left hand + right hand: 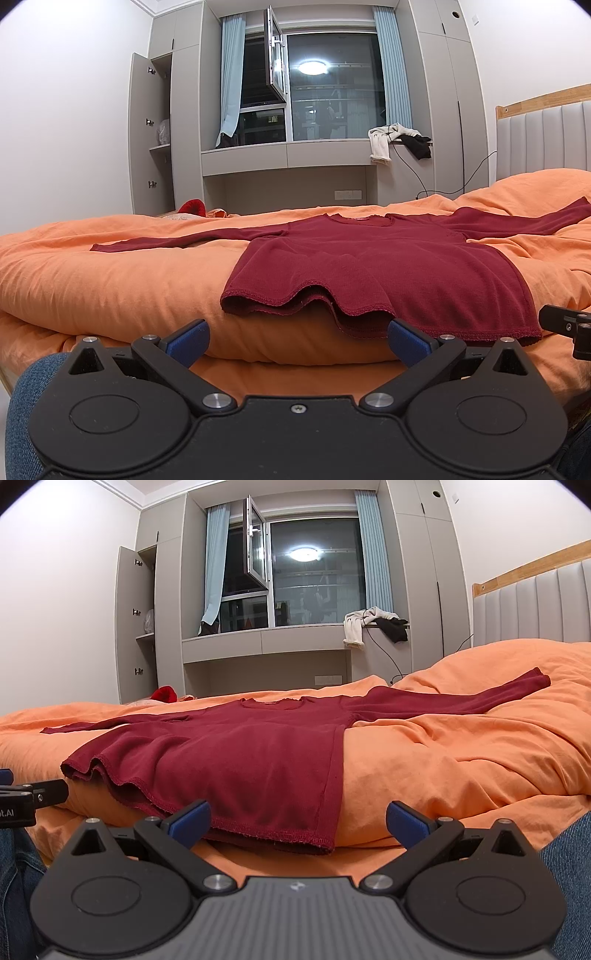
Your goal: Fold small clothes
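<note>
1. Left hand-held gripper (297, 341) and right hand-held gripper (298, 823) both gape wide, holding nothing, just short of the hem.
2. Red shirt (369, 266) lies flat on the orange bed (110, 280), sleeves spread.
3. Looks like 0 folds yet, everything's left.

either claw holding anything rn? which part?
Nothing held. Left claw and right claw are both open, short of the red shirt's hem.

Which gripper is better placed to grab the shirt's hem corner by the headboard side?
Right. The right gripper sits open directly before that hem corner of the red shirt; the left gripper, also open, faces the hem's middle, farther away.
</note>
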Available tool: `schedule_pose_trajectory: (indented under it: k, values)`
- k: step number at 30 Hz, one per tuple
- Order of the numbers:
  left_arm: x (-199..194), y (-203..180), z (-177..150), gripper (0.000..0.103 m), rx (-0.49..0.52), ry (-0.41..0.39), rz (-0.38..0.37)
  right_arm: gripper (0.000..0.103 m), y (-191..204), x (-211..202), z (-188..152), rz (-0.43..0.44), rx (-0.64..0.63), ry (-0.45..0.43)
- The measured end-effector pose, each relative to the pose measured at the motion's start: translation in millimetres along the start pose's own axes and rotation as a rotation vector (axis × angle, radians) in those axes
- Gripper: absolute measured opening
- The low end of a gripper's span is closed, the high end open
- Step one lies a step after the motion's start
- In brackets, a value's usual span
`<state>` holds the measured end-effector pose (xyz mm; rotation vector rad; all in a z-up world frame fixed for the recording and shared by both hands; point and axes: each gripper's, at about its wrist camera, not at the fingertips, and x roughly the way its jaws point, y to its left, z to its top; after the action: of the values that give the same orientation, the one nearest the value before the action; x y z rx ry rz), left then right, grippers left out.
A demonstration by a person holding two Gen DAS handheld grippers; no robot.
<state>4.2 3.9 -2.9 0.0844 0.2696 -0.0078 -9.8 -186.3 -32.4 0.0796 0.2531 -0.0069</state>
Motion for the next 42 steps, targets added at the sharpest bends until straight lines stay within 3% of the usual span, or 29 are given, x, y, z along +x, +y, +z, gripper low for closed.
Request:
schedule_pose_trajectory:
  k: [34,42]
  values:
    - [2,-2,-2,0.102,-0.001,0.014,0.004,0.103,1,1,-2,0.008,-0.001,-0.002]
    - [18,-5,-3,0.102,-0.001,0.112,0.041,0.103,2,2,-1,0.07,0.001,0.009]
